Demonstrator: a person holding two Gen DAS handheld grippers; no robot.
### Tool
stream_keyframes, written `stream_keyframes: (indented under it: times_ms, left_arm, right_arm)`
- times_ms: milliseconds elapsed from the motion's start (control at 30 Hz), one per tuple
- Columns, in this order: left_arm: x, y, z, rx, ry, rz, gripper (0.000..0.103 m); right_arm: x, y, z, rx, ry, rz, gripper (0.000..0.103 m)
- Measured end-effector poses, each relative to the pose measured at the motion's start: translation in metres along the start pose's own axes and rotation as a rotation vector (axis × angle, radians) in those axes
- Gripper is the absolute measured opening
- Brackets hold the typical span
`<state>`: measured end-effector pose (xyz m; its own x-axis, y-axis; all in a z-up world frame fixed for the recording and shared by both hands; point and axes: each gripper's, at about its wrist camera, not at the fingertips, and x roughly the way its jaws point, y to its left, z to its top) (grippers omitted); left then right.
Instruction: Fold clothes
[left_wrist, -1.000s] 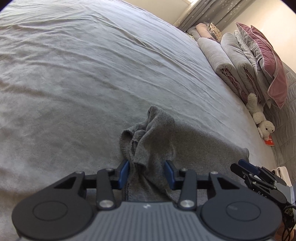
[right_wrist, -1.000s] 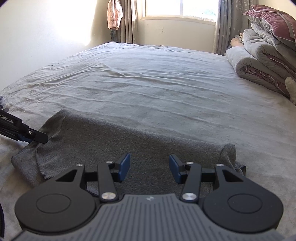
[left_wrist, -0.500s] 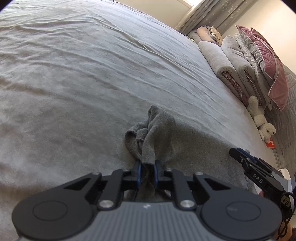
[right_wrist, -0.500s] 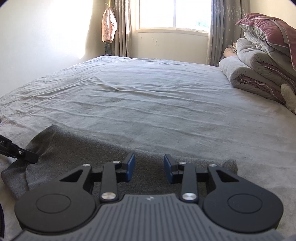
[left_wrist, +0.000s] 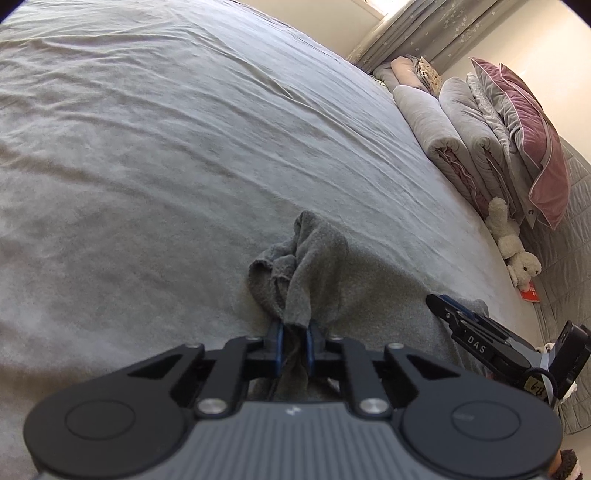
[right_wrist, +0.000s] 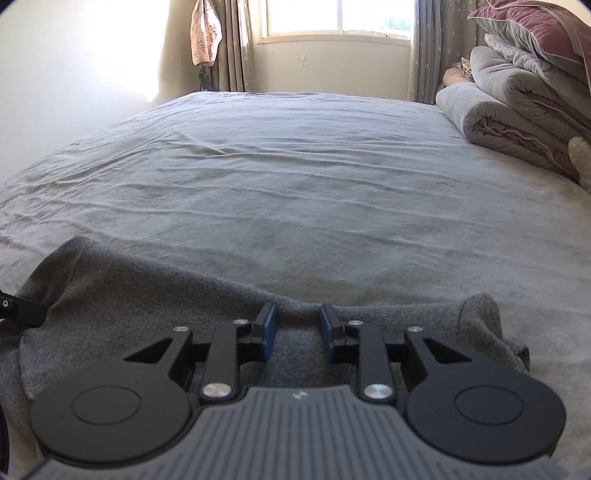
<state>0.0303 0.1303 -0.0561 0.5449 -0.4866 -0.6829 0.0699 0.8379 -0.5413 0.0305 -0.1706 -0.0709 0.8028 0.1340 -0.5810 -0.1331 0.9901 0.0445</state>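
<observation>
Two black tools with blue pads work on one dark grey knitted garment (left_wrist: 369, 295) lying crumpled along the near edge of a wide bed covered with a pale grey sheet (left_wrist: 184, 147). Left tool (left_wrist: 293, 341) has its pads pinched narrow on a bunched fold of the garment, cloth squeezed between them and rising in a ridge just ahead. Right tool (right_wrist: 297, 328) rests low over the garment's flat middle; its jaws are closing, with a gap left and the knit lying under and between the pads, which do not yet press it. At the bed's far right side lie rolled grey quilts (left_wrist: 454, 129), a dusky pink pillow (left_wrist: 532, 147) and a white soft toy (left_wrist: 517, 254).
</observation>
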Motion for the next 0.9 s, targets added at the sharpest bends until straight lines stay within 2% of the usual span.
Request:
stream_keyframes:
  times_ms: [67,200,400,533,667,800,900]
  left_arm:
    - [-0.005,-0.001,0.0,-0.01,-0.012,-0.017,0.011]
    - [-0.016,-0.009,-0.001,0.007,-0.029,-0.048,0.011]
    - [-0.024,-0.02,-0.004,0.023,-0.039,-0.073,0.011]
    - [-0.028,-0.023,-0.001,-0.004,-0.043,-0.104,0.01]
    - [-0.03,-0.026,0.002,-0.064,-0.045,-0.161,0.01]
    - [-0.03,-0.047,0.007,-0.085,-0.06,-0.212,0.01]
    - [-0.027,-0.073,0.011,-0.061,-0.065,-0.233,0.01]
  right_arm:
    - [-0.007,0.001,0.001,0.015,-0.013,0.011,0.035]
    - [-0.031,0.009,0.0,0.011,-0.047,0.044,0.035]
    - [-0.063,0.025,-0.008,-0.063,-0.038,0.1,0.035]
    - [-0.072,0.033,-0.015,-0.128,0.016,0.137,0.035]
    - [-0.057,0.038,-0.029,-0.151,0.128,0.193,0.036]
    - [-0.056,0.036,-0.032,-0.147,0.117,0.222,0.036]
    - [-0.058,0.021,-0.028,-0.085,0.114,0.27,0.034]
